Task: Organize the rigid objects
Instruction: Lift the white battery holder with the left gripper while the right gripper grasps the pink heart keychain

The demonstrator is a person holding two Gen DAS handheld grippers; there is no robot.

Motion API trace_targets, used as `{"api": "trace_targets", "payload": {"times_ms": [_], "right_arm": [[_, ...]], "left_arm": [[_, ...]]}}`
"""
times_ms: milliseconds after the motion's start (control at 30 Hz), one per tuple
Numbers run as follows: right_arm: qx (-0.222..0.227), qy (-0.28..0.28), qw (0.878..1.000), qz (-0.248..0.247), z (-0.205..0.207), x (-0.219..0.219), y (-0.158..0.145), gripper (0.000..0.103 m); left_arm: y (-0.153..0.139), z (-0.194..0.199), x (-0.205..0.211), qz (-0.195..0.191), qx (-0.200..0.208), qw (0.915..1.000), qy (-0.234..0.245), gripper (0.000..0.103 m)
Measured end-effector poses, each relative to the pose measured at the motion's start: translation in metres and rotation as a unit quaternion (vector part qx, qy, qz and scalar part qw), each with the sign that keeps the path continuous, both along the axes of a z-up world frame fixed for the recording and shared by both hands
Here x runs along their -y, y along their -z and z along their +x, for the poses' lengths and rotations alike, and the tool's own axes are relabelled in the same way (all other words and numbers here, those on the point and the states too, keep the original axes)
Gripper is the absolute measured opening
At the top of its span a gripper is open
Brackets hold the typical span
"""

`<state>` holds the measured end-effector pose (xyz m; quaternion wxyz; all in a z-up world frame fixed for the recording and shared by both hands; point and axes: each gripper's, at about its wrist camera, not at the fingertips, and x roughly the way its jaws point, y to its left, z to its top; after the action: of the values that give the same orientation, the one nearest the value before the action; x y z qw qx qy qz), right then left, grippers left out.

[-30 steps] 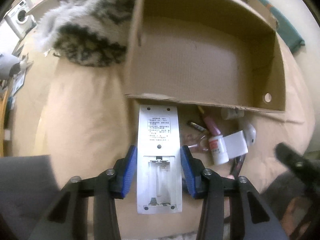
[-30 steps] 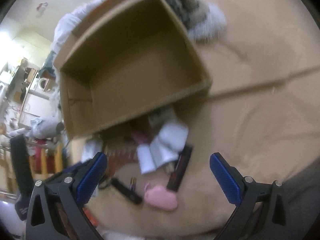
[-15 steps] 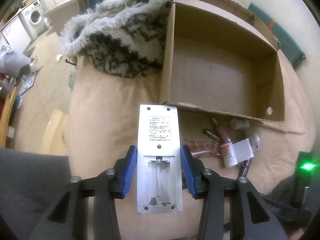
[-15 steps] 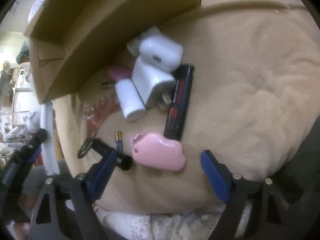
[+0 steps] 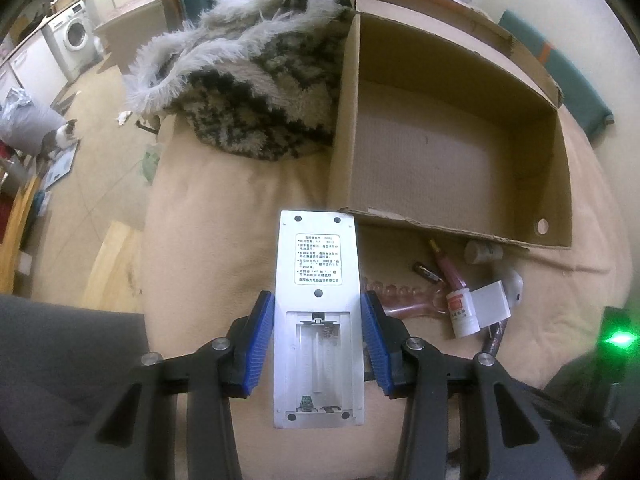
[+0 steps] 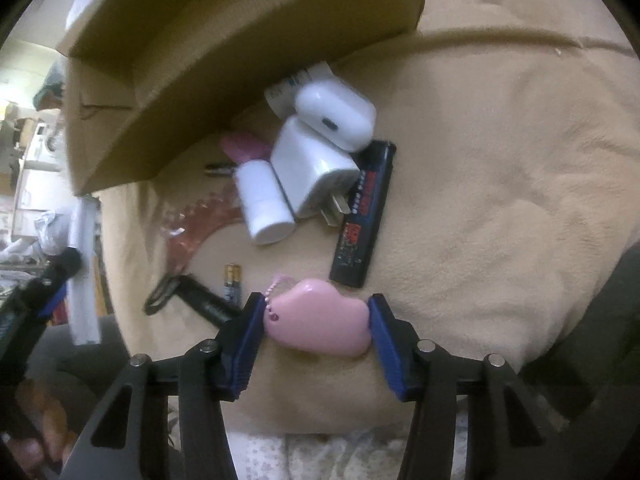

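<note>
My left gripper is shut on a white remote control, held back side up with its battery bay open, above the beige blanket and short of the empty cardboard box. My right gripper has its blue pads closed against both sides of a pink cloud-shaped charm lying on the blanket. Beyond it lie a black lighter, a white charger plug, a white earbud case, a white bottle, two batteries and a black flashlight.
A shaggy black-and-white rug lies left of the box. The box wall rises just behind the pile of small items. The blanket edge drops off to the floor at the left, where a washing machine stands.
My right gripper dropped toward the pile and closed its pads onto the pink charm. My left gripper pulled back from the box with the remote still held.
</note>
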<state>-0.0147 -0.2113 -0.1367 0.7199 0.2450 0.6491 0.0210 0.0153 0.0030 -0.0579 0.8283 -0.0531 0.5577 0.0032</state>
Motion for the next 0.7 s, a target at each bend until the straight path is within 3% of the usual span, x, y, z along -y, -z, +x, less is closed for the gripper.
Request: {"api": "trace_targets", "payload": {"times_ms": [200,400,467,600,700], "right_arm": [[0.031,-0.001,0.999,0.013,-0.001,0.005,-0.024,0.055],[0.082,-0.004,0.996,0.026,0.005,0.009,-0.058,0.055],[0.098,0.002,0.995,0.034,0.012,0.016,-0.069,0.055],[0.140,-0.003,0.990,0.024,0.038,0.024,-0.094,0.055],[0.158,-0.008,0.987,0.017,0.064,0.027,-0.103,0.055]], "left_arm": [[-0.003,-0.002,0.001,0.004,0.009,1.0000,-0.001,0.040],[-0.026,-0.005,0.004,-0.004,0.048,0.9989,0.004,0.040],[-0.038,-0.001,0.004,-0.018,0.060,0.9980,0.001,0.040],[-0.062,0.012,0.018,-0.008,0.097,0.9952,0.010,0.040],[-0.071,0.029,0.030,-0.010,0.103,0.9944,0.022,0.040]]}}
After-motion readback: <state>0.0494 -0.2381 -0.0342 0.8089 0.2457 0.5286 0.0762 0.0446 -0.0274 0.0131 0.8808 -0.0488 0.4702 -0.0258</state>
